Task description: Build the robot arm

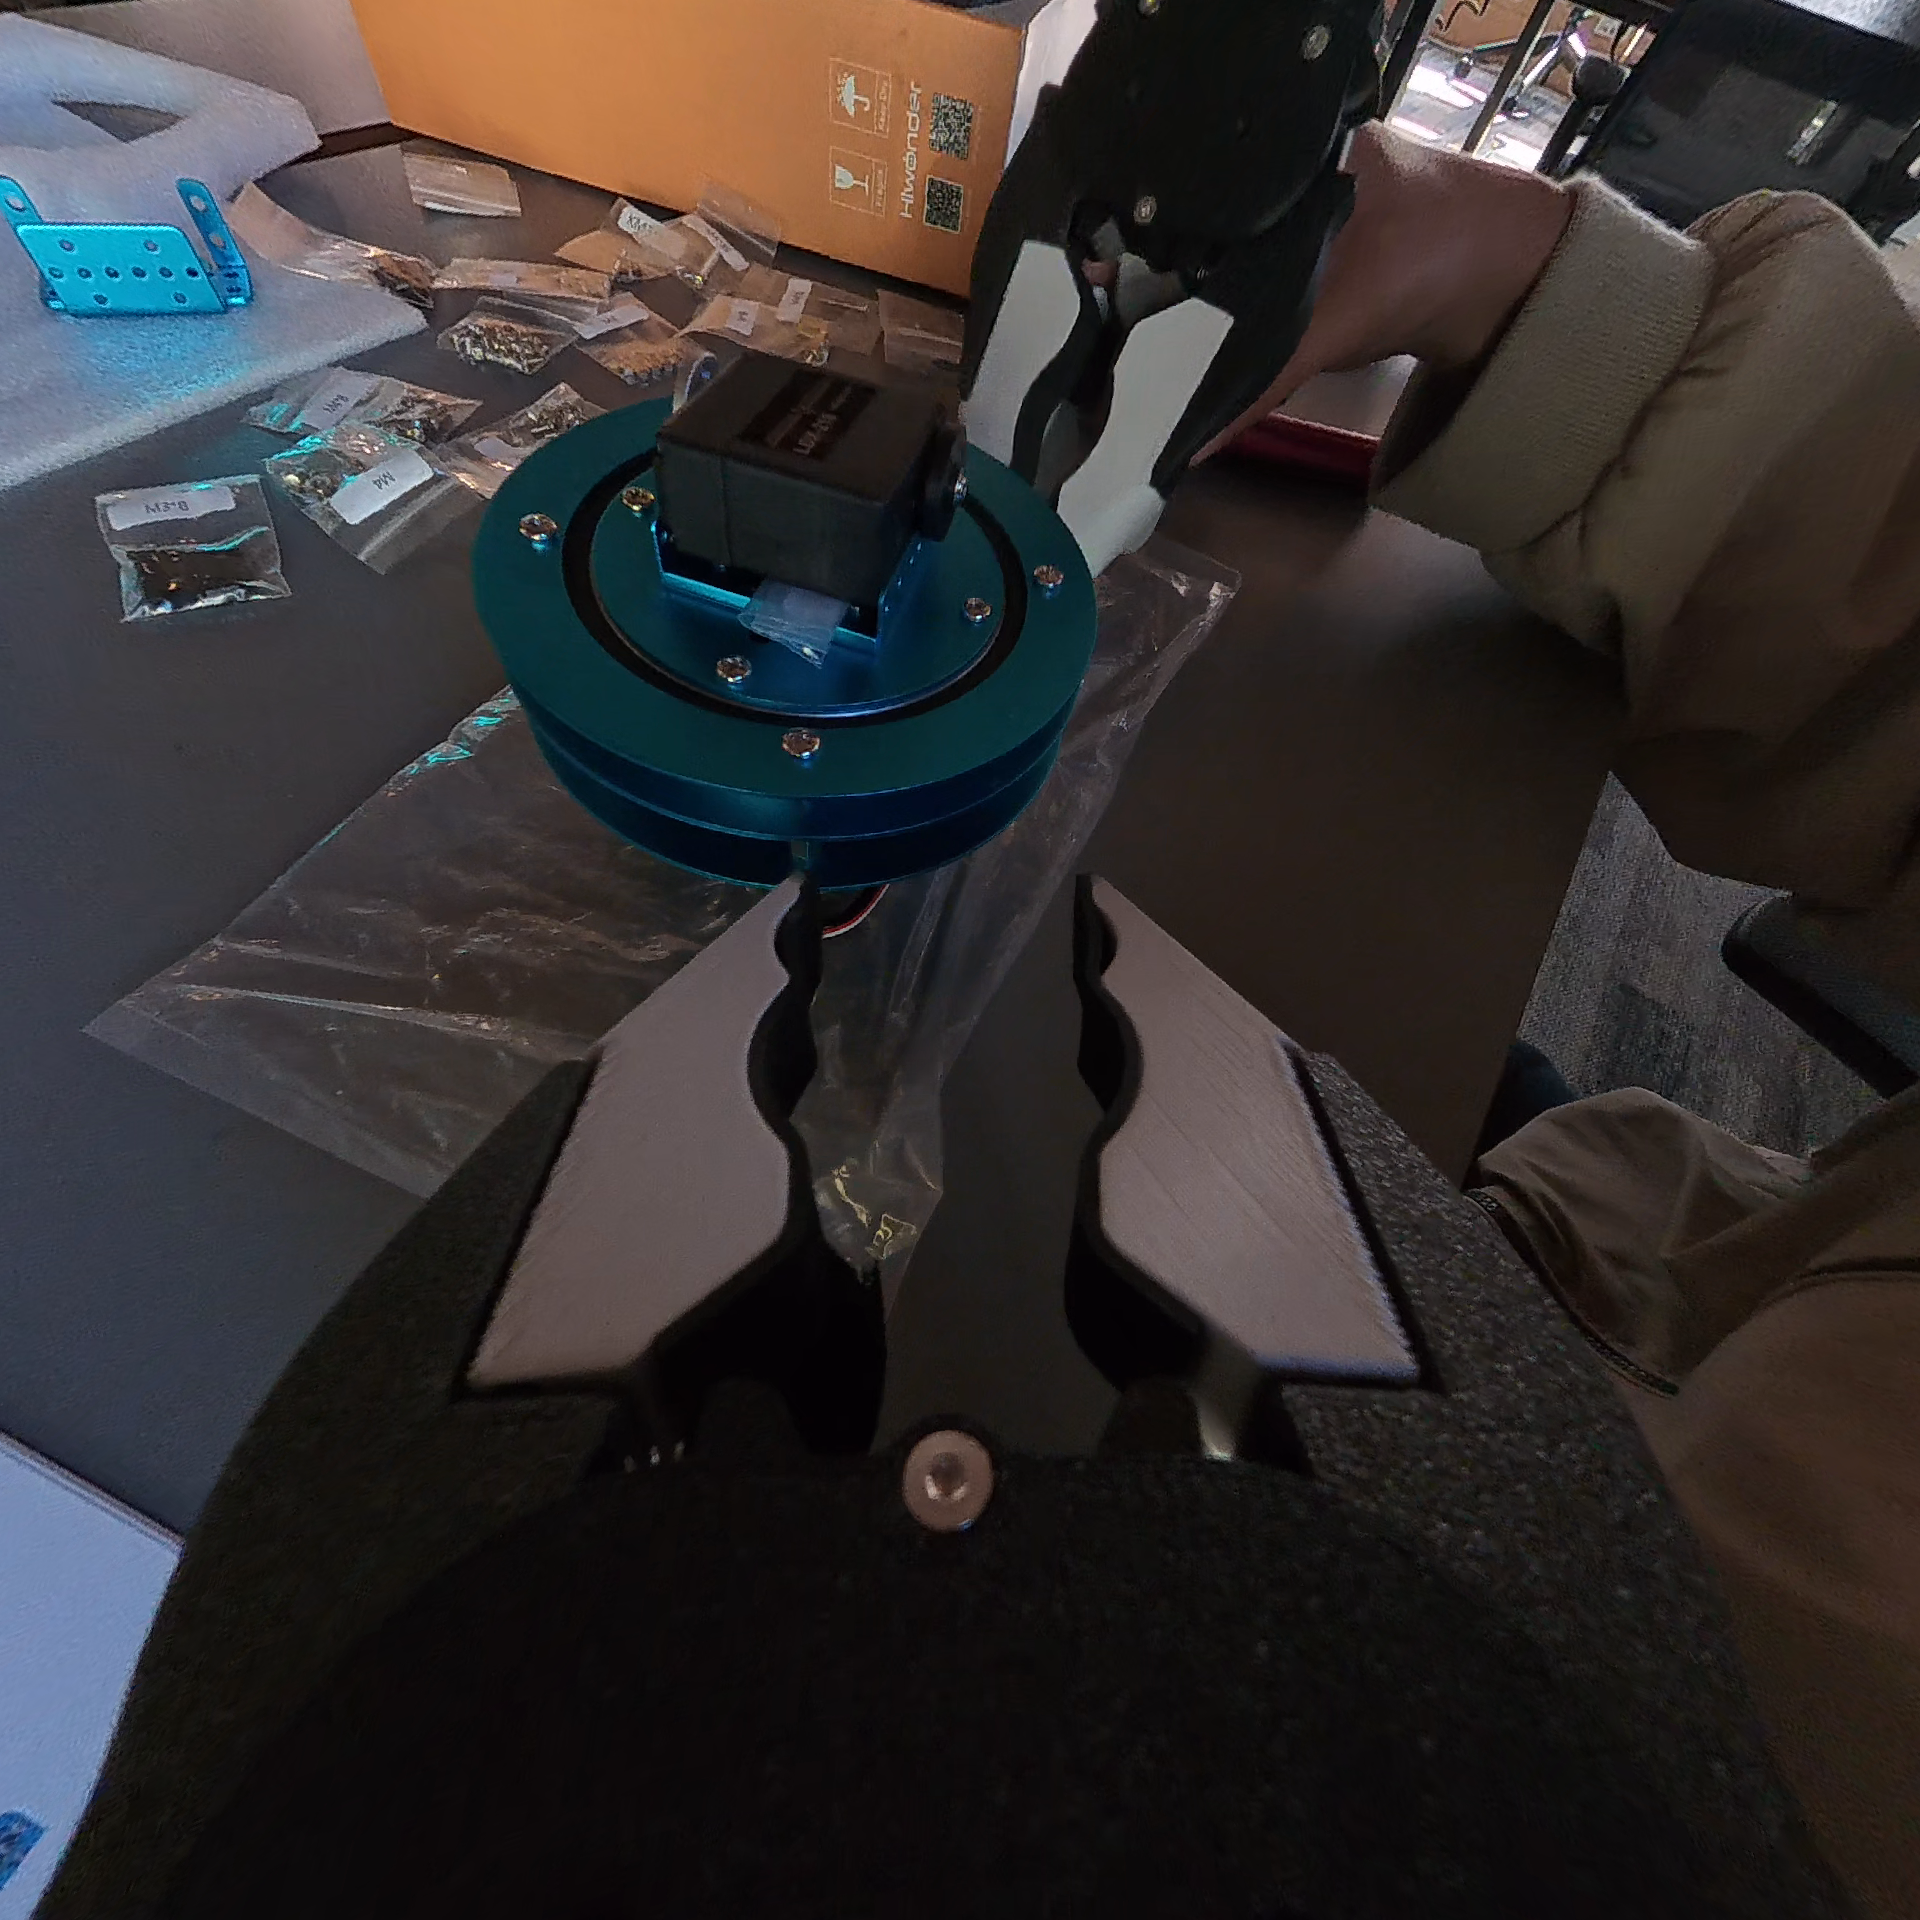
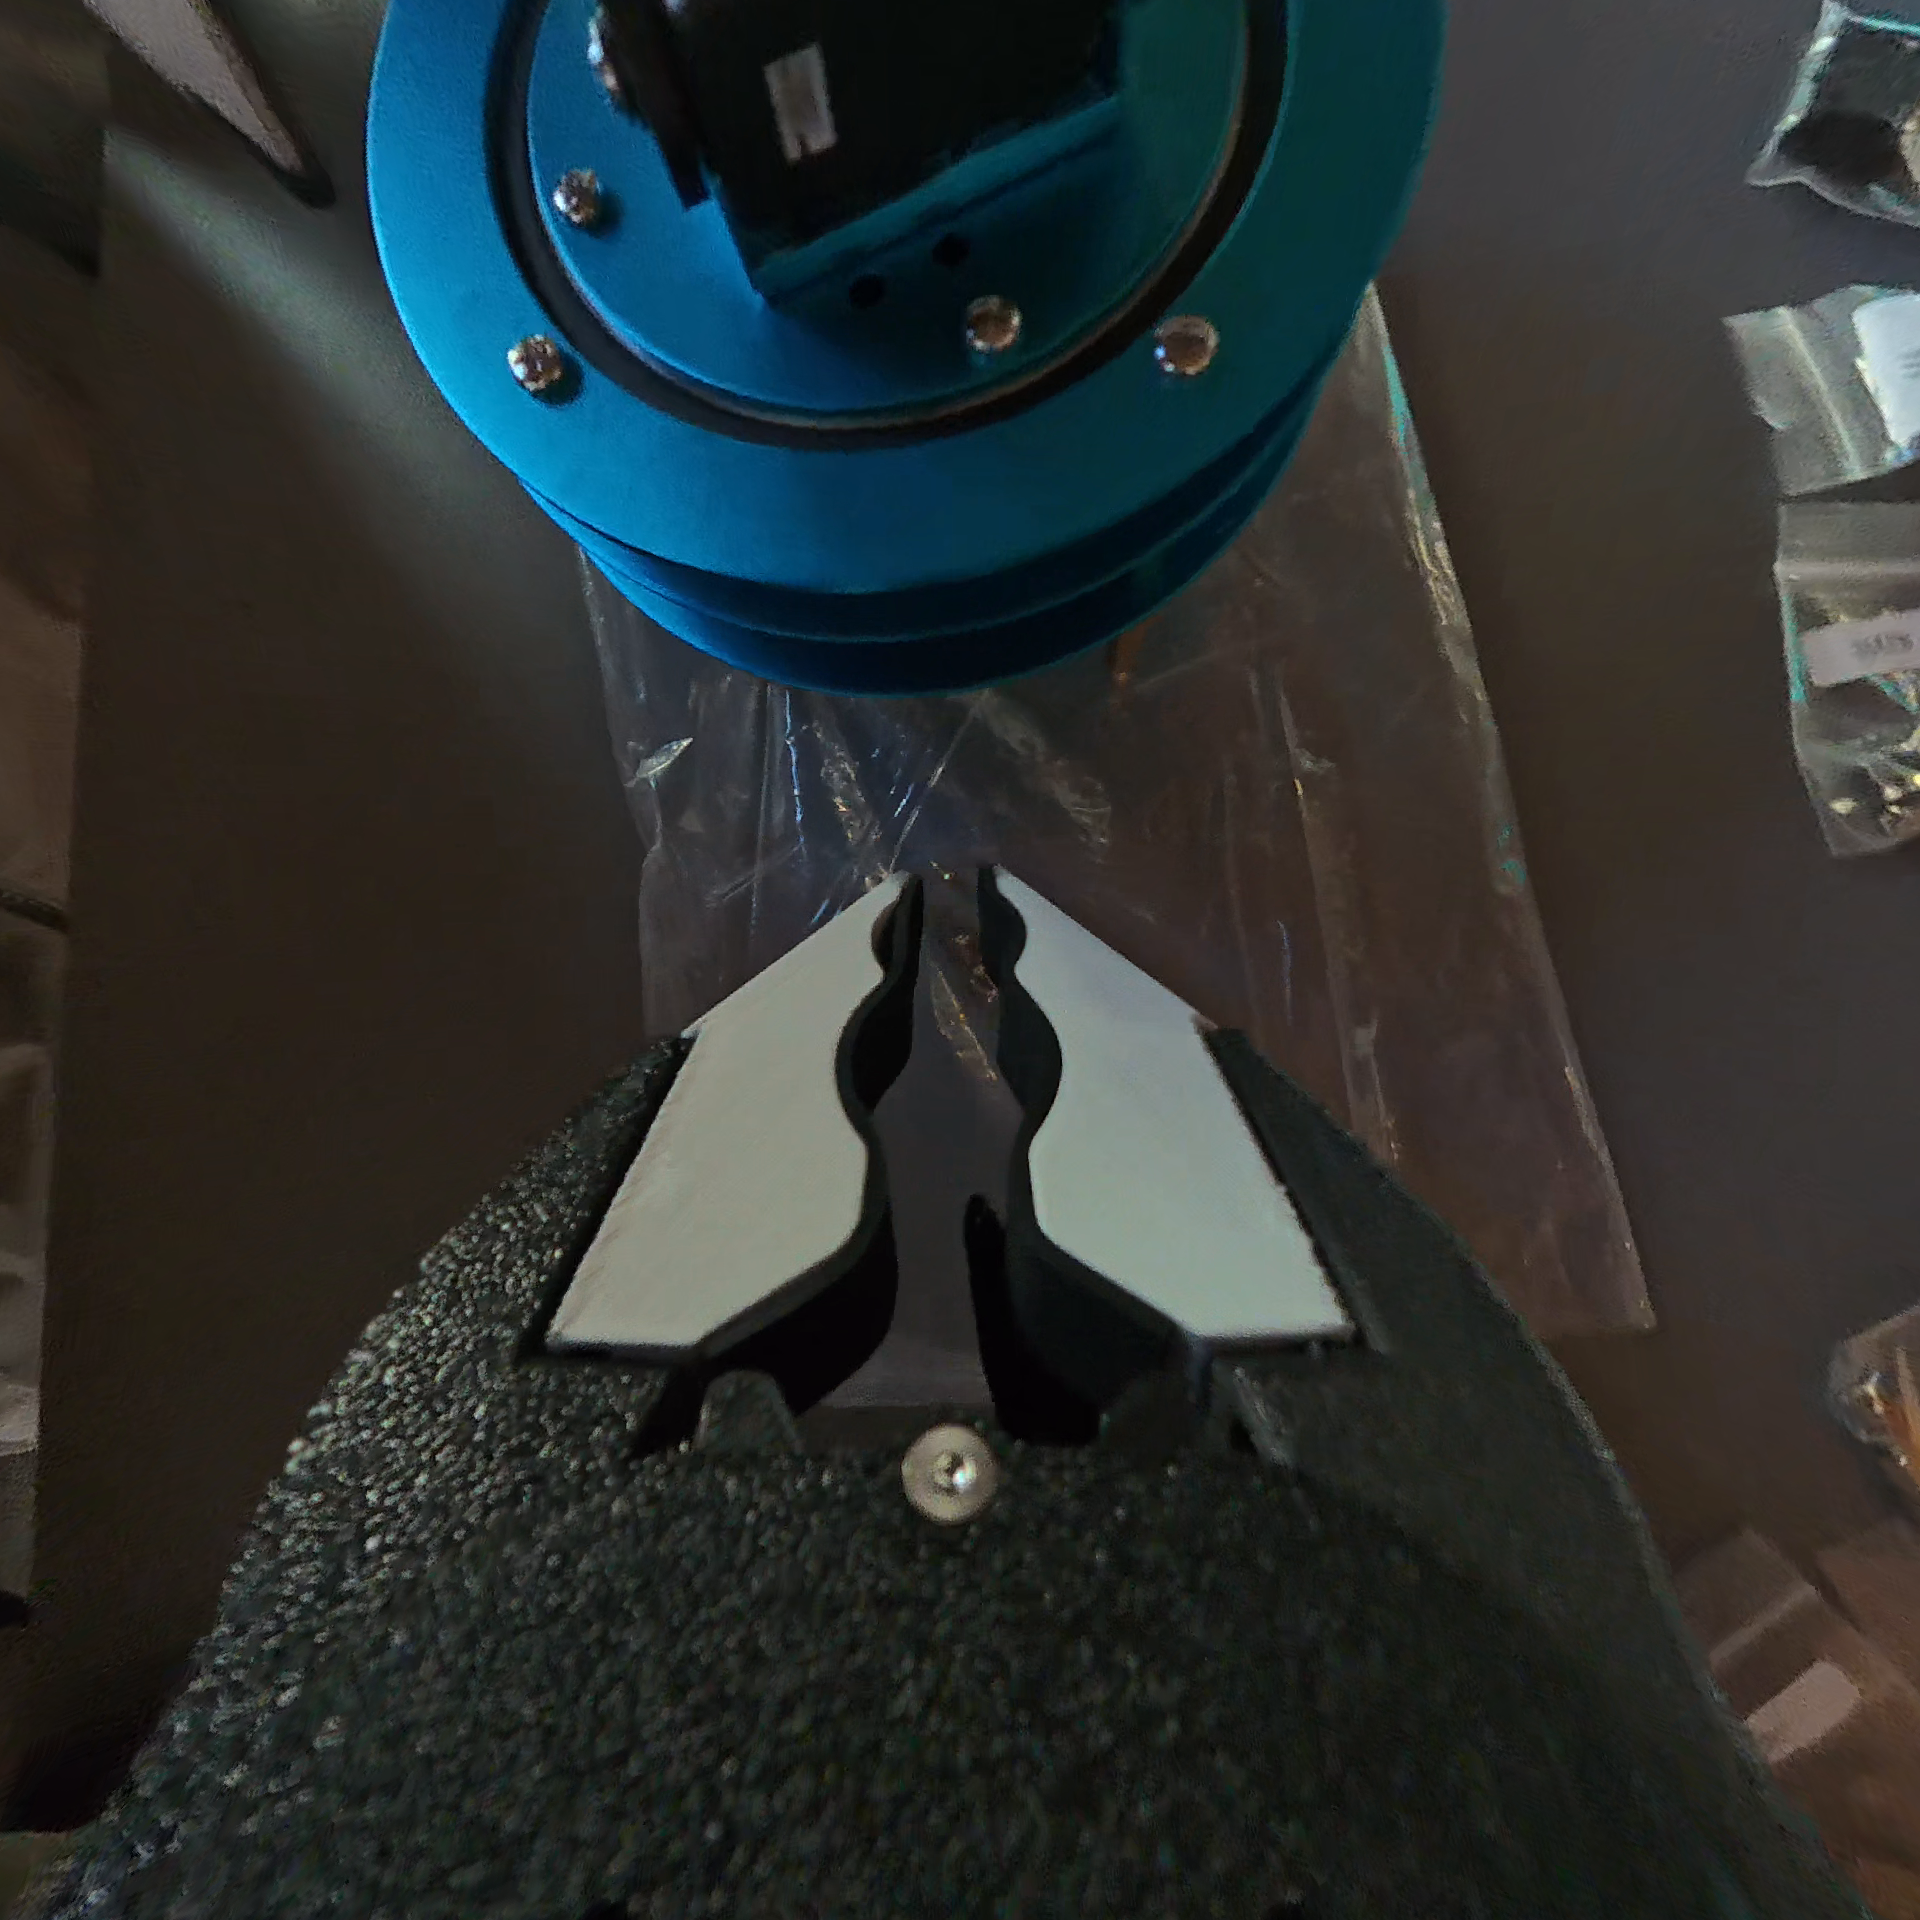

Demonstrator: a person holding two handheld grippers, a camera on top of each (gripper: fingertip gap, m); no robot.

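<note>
A blue round metal base (image 1: 779,727) with a black servo block (image 1: 800,457) on top stands on a clear plastic bag (image 1: 416,935) on the dark table. My left gripper (image 1: 940,894) is open and empty. Its left fingertip (image 1: 795,894) is right at the base's near lower edge, and a twisted end of the bag lies under its jaws. My right gripper (image 2: 951,881), also seen beyond the base (image 1: 1107,499), is shut on the bag's edge (image 2: 1299,831), just short of the base (image 2: 904,499). The bag's creases run to its tips.
An orange cardboard box (image 1: 675,104) stands at the back. Several small bags of screws (image 1: 197,551) lie left of the base, and more show in the right wrist view (image 2: 1849,644). A blue bracket (image 1: 135,260) rests on white foam (image 1: 156,395). A person's sleeve (image 1: 1662,468) is at the right. One gripper's finger ends stand about 15 centimetres off the other's. My right tips are roughly 30 centimetres from the blue bracket (image 1: 135,260).
</note>
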